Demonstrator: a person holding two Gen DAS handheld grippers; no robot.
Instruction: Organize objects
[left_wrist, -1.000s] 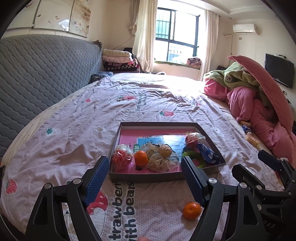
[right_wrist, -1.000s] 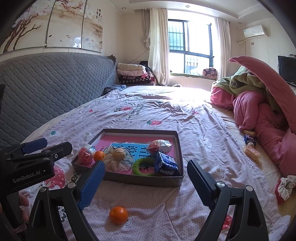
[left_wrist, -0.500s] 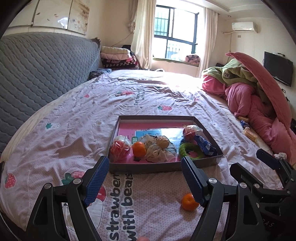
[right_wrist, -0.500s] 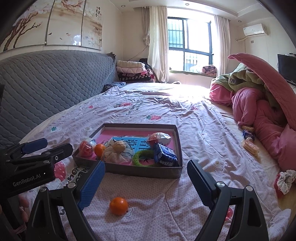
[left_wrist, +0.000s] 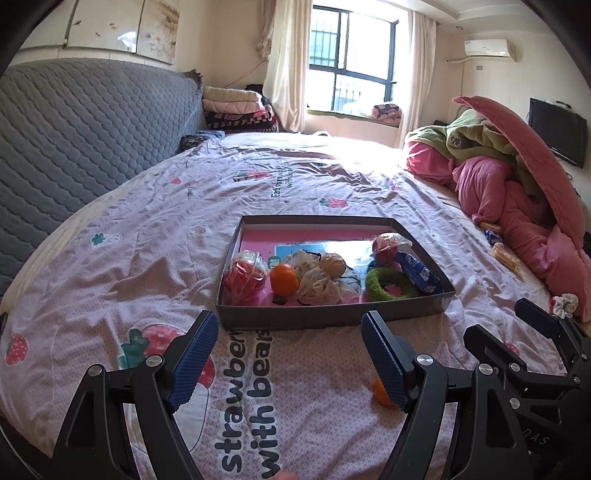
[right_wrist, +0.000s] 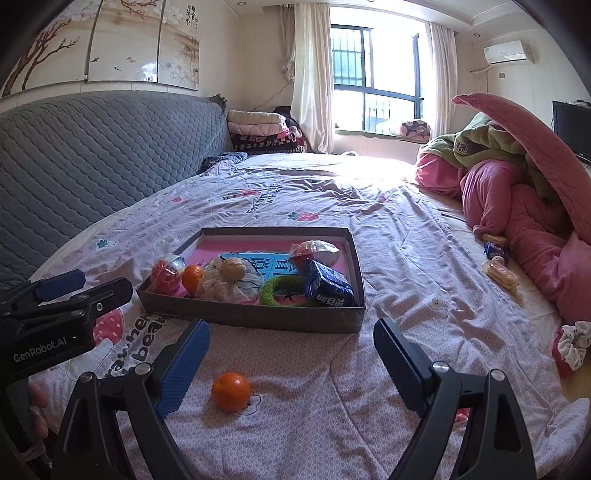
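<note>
loose orange (right_wrist: 231, 391) lies on the bedspread between the spread right gripper (right_wrist: 291, 365) fingers, untouched, near the tray (right_wrist: 258, 317).

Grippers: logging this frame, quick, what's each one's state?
Left gripper: open, holding nothing.
Right gripper: open, holding nothing.

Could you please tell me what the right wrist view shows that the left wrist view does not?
Only the right wrist view shows the whole loose orange on the bedspread and a hand at its left edge. Only the left wrist view shows that orange half hidden behind a finger. Both share the grey tray of items and open jaws.
</note>
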